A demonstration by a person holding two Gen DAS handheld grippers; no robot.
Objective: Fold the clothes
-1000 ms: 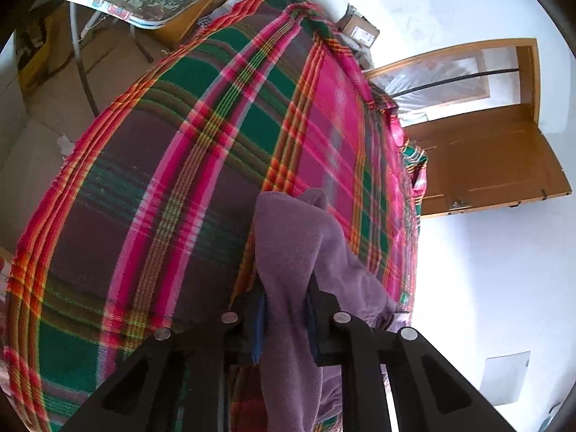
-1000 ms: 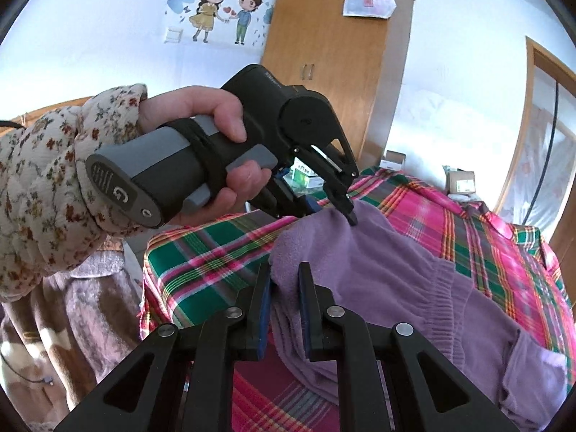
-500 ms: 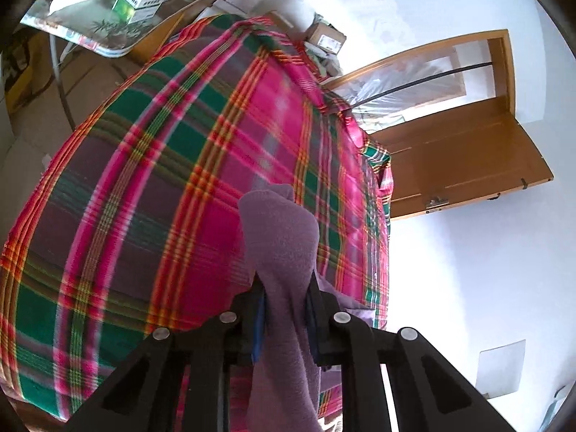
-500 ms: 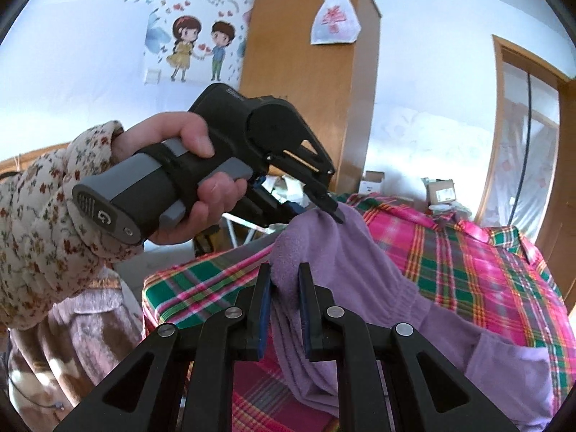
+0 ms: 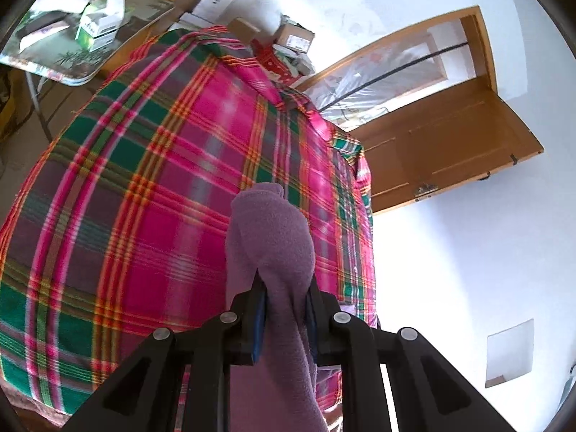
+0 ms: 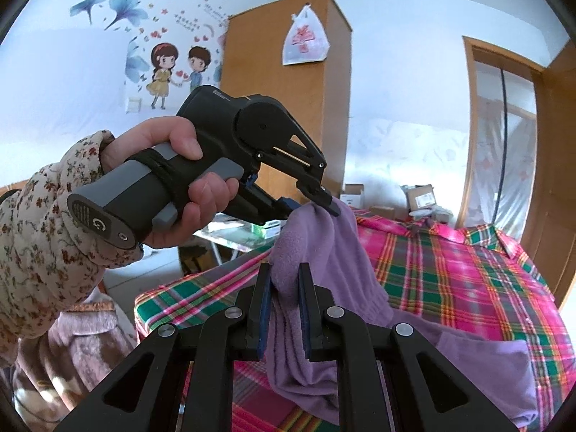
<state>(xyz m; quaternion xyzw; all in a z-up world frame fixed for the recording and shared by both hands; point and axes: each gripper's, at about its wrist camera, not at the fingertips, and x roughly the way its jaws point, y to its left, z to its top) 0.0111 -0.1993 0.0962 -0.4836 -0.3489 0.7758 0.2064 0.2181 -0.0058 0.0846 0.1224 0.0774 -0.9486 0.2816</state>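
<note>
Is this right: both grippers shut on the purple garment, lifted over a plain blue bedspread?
Not quite. Both the left gripper and the right gripper are shut on the purple garment, but the bedspread is not plain blue: it is pink, green and purple plaid. Both wrist views show it.

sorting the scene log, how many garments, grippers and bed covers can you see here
Purple garment: 1
Grippers: 2, left gripper and right gripper, both clamped on the garment
Plaid bed cover: 1
Total: 4
</note>
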